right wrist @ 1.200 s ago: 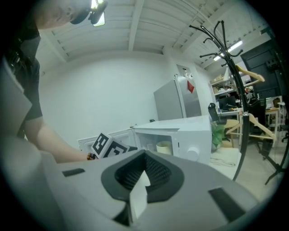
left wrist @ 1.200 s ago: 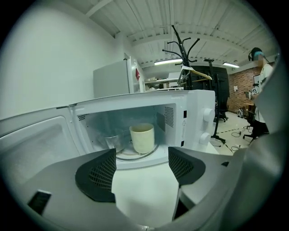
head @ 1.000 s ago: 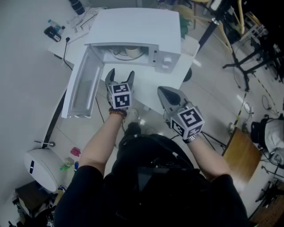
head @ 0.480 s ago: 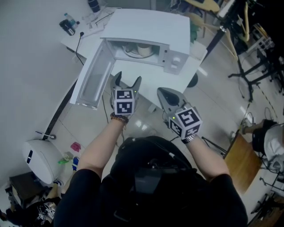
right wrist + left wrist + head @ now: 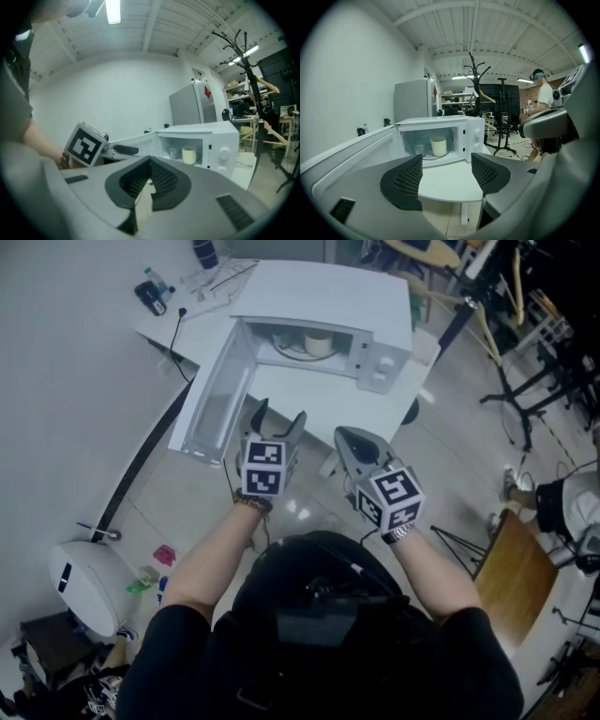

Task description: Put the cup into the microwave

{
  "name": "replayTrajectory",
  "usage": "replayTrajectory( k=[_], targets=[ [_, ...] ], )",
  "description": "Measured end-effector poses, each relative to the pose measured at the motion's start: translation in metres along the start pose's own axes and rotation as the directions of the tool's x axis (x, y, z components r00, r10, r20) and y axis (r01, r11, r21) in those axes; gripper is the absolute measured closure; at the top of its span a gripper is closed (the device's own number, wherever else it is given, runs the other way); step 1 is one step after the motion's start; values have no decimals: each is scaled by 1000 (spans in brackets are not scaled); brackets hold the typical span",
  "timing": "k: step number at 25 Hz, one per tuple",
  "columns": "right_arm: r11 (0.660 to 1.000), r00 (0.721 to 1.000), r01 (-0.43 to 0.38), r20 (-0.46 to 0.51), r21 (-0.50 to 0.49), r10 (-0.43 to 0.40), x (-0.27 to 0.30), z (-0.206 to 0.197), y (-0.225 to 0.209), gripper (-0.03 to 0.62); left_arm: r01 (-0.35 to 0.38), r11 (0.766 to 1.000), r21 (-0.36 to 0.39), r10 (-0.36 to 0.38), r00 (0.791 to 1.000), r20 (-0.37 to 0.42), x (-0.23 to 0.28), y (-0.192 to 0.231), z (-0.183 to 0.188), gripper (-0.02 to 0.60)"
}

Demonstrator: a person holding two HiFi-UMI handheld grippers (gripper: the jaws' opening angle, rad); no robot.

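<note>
The white microwave [image 5: 323, 310] stands on a white table [image 5: 309, 404] with its door [image 5: 217, 404] swung open to the left. Inside it, a cream cup [image 5: 319, 339] stands upright on the turntable, with a small glass [image 5: 418, 149] to its left. My left gripper [image 5: 278, 420] is held off the table's near edge, apart from the microwave. It is open, its jaws have just been closing a little, and nothing is between them. My right gripper [image 5: 347, 437] hangs beside it, shut and empty. The cup [image 5: 189, 154] also shows in the right gripper view.
Bottles and a cable [image 5: 155, 292] lie at the table's far left corner. A white round appliance [image 5: 89, 582] stands on the floor at left, a wooden board [image 5: 511, 568] at right. Stands, a coat rack [image 5: 476, 82] and a person [image 5: 543, 96] are beyond the table.
Both grippers have drawn back from the microwave, from over the table to off its near edge. The left jaws stand slightly narrower. The cup has not moved.
</note>
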State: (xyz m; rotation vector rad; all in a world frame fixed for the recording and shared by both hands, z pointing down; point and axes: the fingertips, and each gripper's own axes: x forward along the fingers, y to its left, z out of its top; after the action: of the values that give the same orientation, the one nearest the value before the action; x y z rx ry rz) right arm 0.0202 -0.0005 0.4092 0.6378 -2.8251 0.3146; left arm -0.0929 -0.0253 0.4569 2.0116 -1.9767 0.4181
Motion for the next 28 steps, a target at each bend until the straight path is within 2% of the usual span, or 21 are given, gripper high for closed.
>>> replayTrajectory(
  k=[2,5,8,19,28],
  targets=[
    [1000,1000,21,0,4,-21,-1,0,8,591,23,1000,12,-23,1000,1,-10,0,-2,273],
    [999,999,48,2,1,-48,-2,1,22,591,71,997,21,-71,997,12,-25,-2,-4,346],
    [998,998,65,1,-2,-65,-3,1,38,591,121,992,21,-122,991,46,-42,-5,-2,354],
    [993,993,115,15,-11,-115,-15,2,86,591,209,976,59,-214,972,95,-100,-11,-2,568],
    [990,989,144,23,-12,-144,-24,-3,112,591,259,963,73,-265,960,94,-135,-19,-8,580]
  ],
)
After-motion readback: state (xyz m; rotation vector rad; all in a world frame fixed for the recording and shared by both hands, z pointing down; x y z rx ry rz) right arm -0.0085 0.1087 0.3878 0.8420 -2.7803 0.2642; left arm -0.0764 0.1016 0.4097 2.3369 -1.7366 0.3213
